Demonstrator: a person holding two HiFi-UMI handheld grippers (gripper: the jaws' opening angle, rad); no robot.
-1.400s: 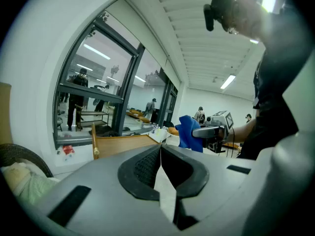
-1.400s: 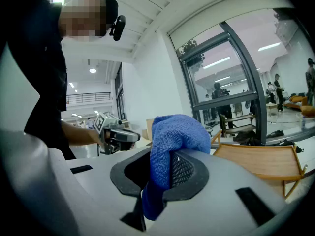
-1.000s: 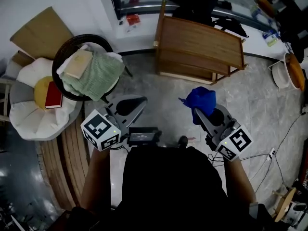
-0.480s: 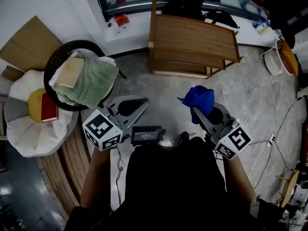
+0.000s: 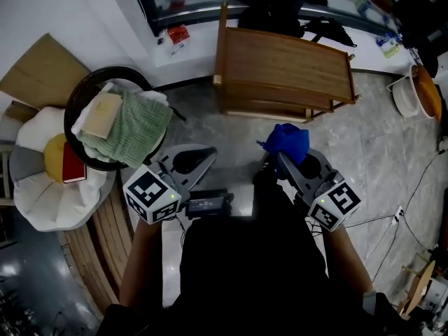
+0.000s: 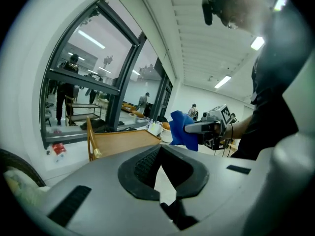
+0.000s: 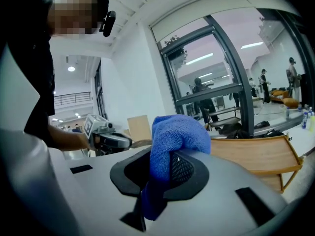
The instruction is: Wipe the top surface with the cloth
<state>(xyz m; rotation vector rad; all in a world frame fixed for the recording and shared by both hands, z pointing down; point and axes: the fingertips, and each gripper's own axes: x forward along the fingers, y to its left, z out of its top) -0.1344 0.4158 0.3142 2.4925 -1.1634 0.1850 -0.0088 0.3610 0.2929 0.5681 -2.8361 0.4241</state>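
A wooden cart (image 5: 287,65) with a flat slatted top stands on the grey floor ahead of me. My right gripper (image 5: 275,155) is shut on a bunched blue cloth (image 5: 285,140), held in the air short of the cart's near side. In the right gripper view the blue cloth (image 7: 174,134) hangs out of the jaws of my right gripper (image 7: 165,173), with the cart (image 7: 256,154) beyond. My left gripper (image 5: 208,152) is shut with nothing in it, level with the right one. The left gripper view shows the left gripper (image 6: 162,156), the cart (image 6: 123,140) and the cloth (image 6: 183,129).
A round black basket (image 5: 78,96) with a green towel (image 5: 133,121) and a book sits at the left, beside a white cushion (image 5: 42,194) and cardboard (image 5: 42,65). A white basin (image 5: 413,96) and cables (image 5: 413,201) lie at the right. Glass wall behind the cart.
The view has shifted a little and a dark leg has come forward between the grippers. Both grippers stay side by side, the right one still holding the cloth.
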